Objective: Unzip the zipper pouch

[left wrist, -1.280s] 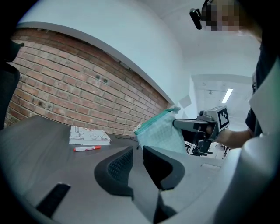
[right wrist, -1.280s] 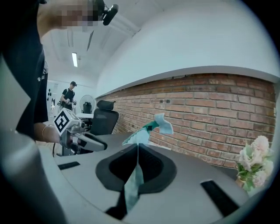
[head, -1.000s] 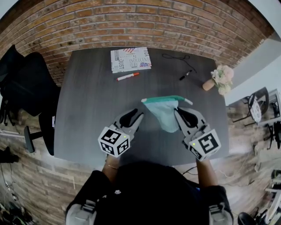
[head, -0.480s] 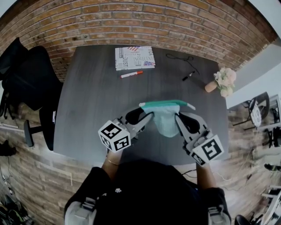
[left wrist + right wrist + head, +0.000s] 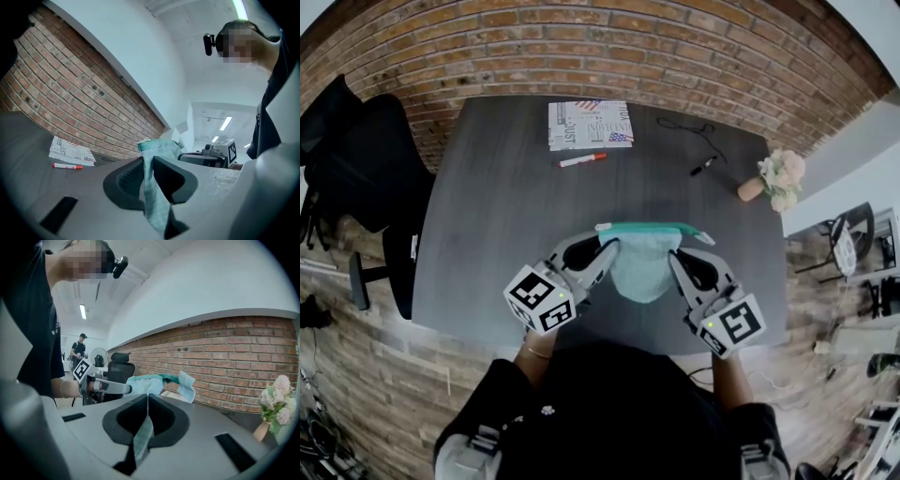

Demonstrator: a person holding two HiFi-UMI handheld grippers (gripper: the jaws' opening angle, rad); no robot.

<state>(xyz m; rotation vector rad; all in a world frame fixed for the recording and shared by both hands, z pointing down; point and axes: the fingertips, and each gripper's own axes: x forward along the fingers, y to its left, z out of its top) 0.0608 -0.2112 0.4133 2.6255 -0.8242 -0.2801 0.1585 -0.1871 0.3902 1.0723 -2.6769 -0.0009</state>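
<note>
Left claw (image 5: 148,163): jaws just closing, pouch (image 5: 643,262) cloth pinched between them | right claw (image 5: 147,404): clamped on pouch's other side | pouch: hung over counter (image 5: 497,216) between both claws, likely stretched so the zipper runs freely

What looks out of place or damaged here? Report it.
Nothing is spilled or damaged. Only the teal fabric zipper pouch looks untidy: it sags crumpled below its taut zipper edge, over the dark grey table.
</note>
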